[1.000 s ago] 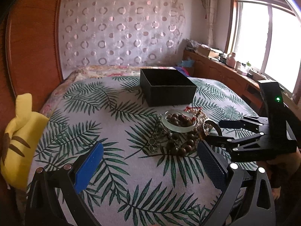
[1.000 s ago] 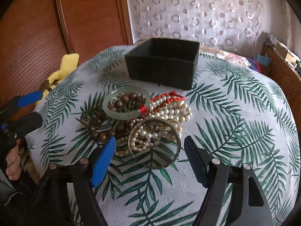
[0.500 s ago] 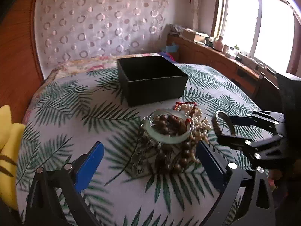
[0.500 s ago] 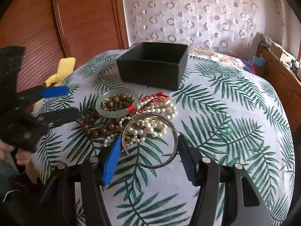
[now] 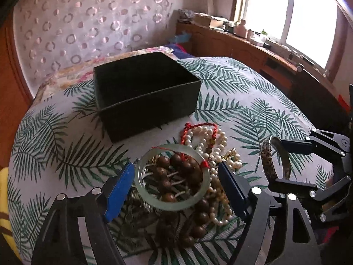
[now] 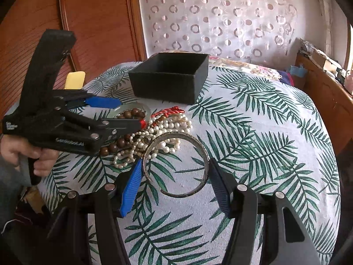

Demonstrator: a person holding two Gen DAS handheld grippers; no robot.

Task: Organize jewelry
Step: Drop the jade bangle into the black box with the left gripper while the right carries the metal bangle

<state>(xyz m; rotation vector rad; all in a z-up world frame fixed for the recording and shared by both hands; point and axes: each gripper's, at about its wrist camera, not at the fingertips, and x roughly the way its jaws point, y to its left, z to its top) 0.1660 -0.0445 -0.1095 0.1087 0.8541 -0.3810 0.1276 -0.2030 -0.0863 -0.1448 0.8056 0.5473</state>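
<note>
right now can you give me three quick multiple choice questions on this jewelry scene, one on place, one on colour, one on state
1. Where is the black box relative to the jewelry pile?
A. beyond it on the leaf-print cloth
B. under it
C. on the windowsill

2. What colour is the cord by the pearls?
A. blue
B. red
C. yellow

3. What is between the pads of the right tool?
A. nothing
B. the box
C. a metal bangle

Answers:
1 A, the box stands past the pile, farther from both cameras.
2 B, the red cord loops next to the pearls.
3 C, the bangle is raised off the cloth between the right tool's pads; the left tool is open around a pale green bangle.
</note>
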